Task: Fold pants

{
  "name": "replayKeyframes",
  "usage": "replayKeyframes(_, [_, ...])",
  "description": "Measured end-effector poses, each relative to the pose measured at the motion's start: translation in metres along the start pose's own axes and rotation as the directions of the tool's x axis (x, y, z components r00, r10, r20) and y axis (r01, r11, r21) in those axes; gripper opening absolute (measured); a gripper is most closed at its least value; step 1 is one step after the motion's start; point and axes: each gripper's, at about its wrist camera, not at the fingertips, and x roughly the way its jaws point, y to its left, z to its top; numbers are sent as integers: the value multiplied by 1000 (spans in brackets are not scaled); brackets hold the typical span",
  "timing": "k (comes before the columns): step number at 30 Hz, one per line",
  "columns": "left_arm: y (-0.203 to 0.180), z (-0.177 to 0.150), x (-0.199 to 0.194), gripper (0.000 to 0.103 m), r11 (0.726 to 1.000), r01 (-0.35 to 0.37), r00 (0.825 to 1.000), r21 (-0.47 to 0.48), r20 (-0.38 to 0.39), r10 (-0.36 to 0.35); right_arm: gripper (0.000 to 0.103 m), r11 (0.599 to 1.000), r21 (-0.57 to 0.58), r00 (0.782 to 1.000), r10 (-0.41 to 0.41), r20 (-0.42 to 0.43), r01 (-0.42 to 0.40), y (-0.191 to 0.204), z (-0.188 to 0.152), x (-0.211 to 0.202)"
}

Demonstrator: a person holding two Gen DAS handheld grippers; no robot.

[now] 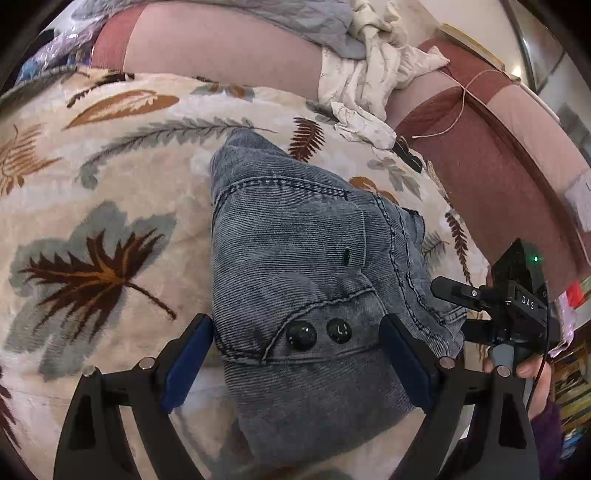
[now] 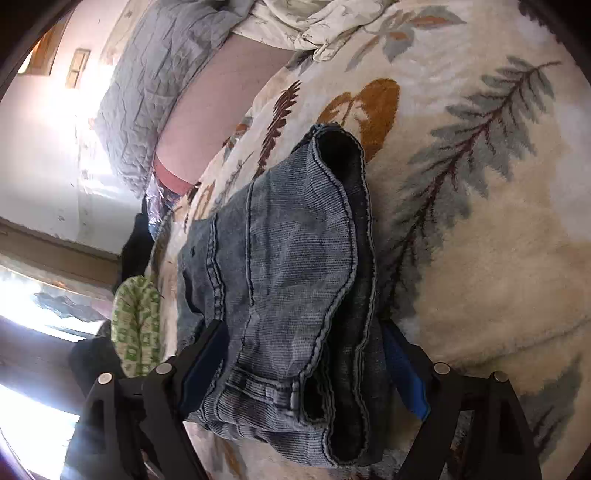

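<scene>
One pair of blue-grey corduroy-textured denim pants (image 1: 306, 273) lies folded into a compact bundle on a cream blanket (image 1: 110, 206) printed with brown, orange and grey leaves, which covers a bed. In the left wrist view, the left gripper (image 1: 297, 358) has its two blue-padded fingers (image 1: 188, 362) spread wide, one on each side of the near end of the bundle, where two dark round buttons (image 1: 302, 335) sit side by side on the waistband; whether the pads touch the cloth cannot be told. At the far side lies one crumpled white cloth (image 1: 373, 77) beside one grey quilted cover (image 1: 295, 18), with a pink and maroon sheet (image 1: 480, 155) running off to the right. At the right edge the right gripper (image 1: 517, 295) shows as a black device with one green light, held by the person's hand (image 1: 535, 384). In the right wrist view, the right gripper (image 2: 303, 365) also has two fingers (image 2: 207, 358) spread, flanking the near end of the pants (image 2: 288, 266), whose stacked layers and one open, dark-lined leg end face the far side. To the left sits one green-and-white patterned item (image 2: 136, 325).
</scene>
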Motion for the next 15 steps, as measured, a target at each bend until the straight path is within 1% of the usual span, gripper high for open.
replayKeyframes(2, [2,1,2,91,1000,12,1000,-11,-5,-12,85,1000,12,1000,20,4,-20,-1,1,2])
replayKeyframes(5, [5,2,5,91,999,30,1000,-34,-7,-30,86,999,-5,999,32,-3,-32,1,1,6])
replayKeyframes(9, [4,1,6,91,999,30,999,-17,-10,-30,85,998,-47,999,31,-19,-32,6,0,10])
replayKeyframes(11, [2,1,5,91,1000,30,1000,-5,-7,-30,80,998,-55,1000,14,-16,-15,7,-1,10])
replayKeyframes(13, [0,1,4,90,1000,24,1000,6,-5,-24,60,998,-55,1000,-20,-16,19,5,-1,11])
replayKeyframes(15, [-3,0,5,86,1000,6,1000,22,-2,-6,58,998,-59,999,-30,-18,29,4,-2,11])
